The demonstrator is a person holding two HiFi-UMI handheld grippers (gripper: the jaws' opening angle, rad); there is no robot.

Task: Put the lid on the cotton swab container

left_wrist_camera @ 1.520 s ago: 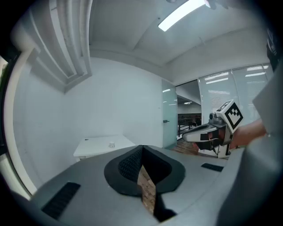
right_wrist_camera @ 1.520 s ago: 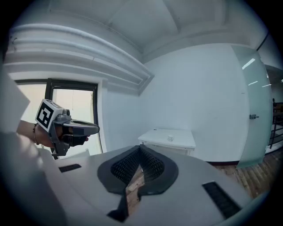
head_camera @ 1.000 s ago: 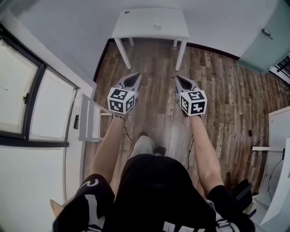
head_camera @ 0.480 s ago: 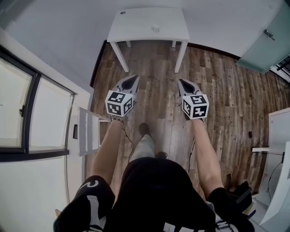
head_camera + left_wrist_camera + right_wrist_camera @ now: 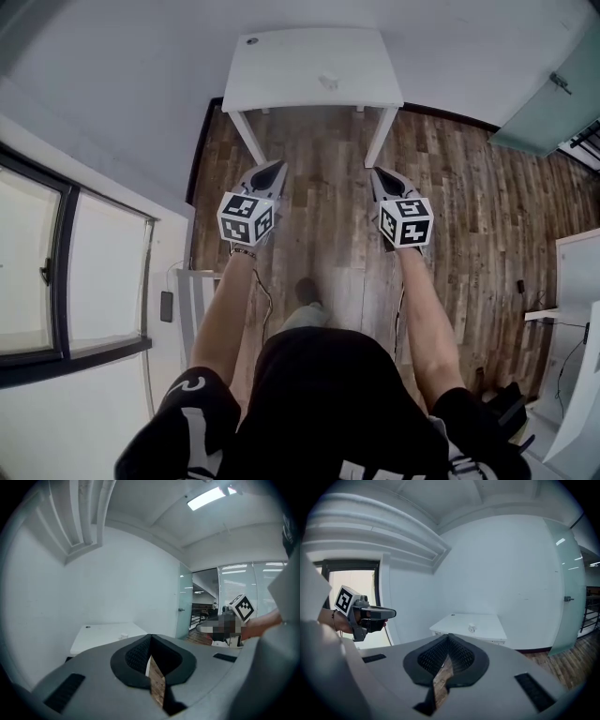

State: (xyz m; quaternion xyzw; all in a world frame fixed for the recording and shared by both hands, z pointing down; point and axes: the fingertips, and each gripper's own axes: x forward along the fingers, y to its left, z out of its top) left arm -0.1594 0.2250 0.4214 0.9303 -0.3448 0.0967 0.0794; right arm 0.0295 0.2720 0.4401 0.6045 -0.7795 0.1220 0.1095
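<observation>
A small white cotton swab container (image 5: 327, 82) sits near the middle of a white table (image 5: 281, 80) against the far wall; its lid is too small to make out. The same container shows as a speck in the left gripper view (image 5: 123, 636) and the right gripper view (image 5: 472, 628). My left gripper (image 5: 274, 166) and right gripper (image 5: 378, 174) are held side by side above the wooden floor, short of the table's front edge. Both are shut with nothing between the jaws.
A dark round spot (image 5: 251, 41) marks the table's far left corner. A window (image 5: 37, 272) and a white shelf unit (image 5: 192, 291) line the left wall. A glass door (image 5: 553, 84) is at the right. Another white desk (image 5: 577, 272) stands at the right edge.
The person has stepped forward; the table now lies lower and larger in the head view. Both grippers stay shut and keep their spacing.
</observation>
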